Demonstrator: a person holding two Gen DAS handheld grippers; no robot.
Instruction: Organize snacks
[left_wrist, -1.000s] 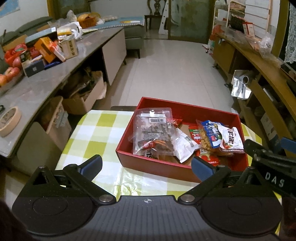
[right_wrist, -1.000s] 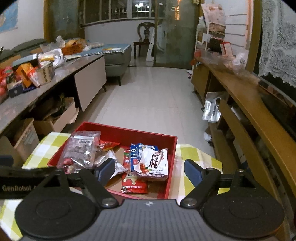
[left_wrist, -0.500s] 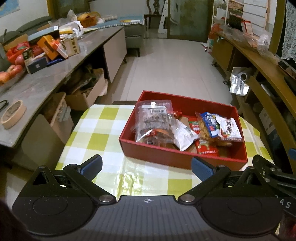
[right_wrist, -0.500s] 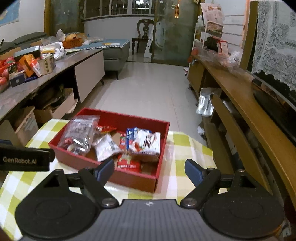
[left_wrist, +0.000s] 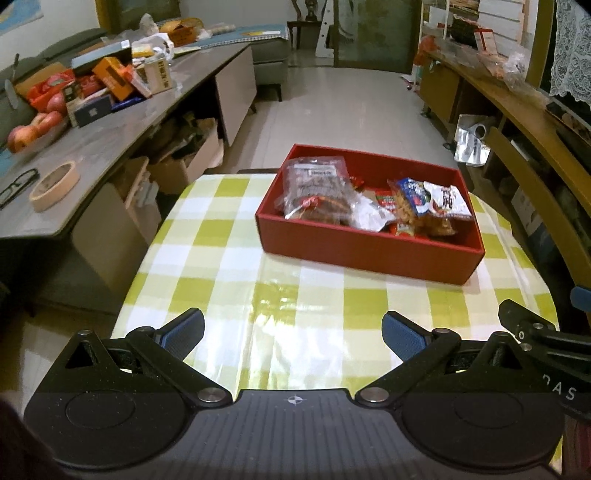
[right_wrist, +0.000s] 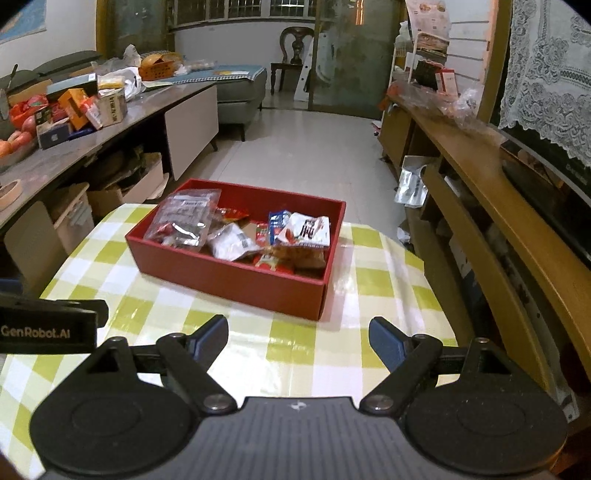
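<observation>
The shiny snack bags (left_wrist: 428, 201) are seen inside the red cardboard box (left_wrist: 369, 249) on the checked green tablecloth (left_wrist: 221, 258), mid-frame. Left gripper (left_wrist: 291, 330) and right gripper (right_wrist: 298, 341) fingers are spread wide, with nothing held.

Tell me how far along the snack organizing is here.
Looks essentially done: the snack packets, including the clear bag and the blue-and-white packet, all lie inside the red box on the checked tablecloth. Nothing is in hand: the left gripper and the right gripper are open. No loose snacks show on the cloth.
</observation>
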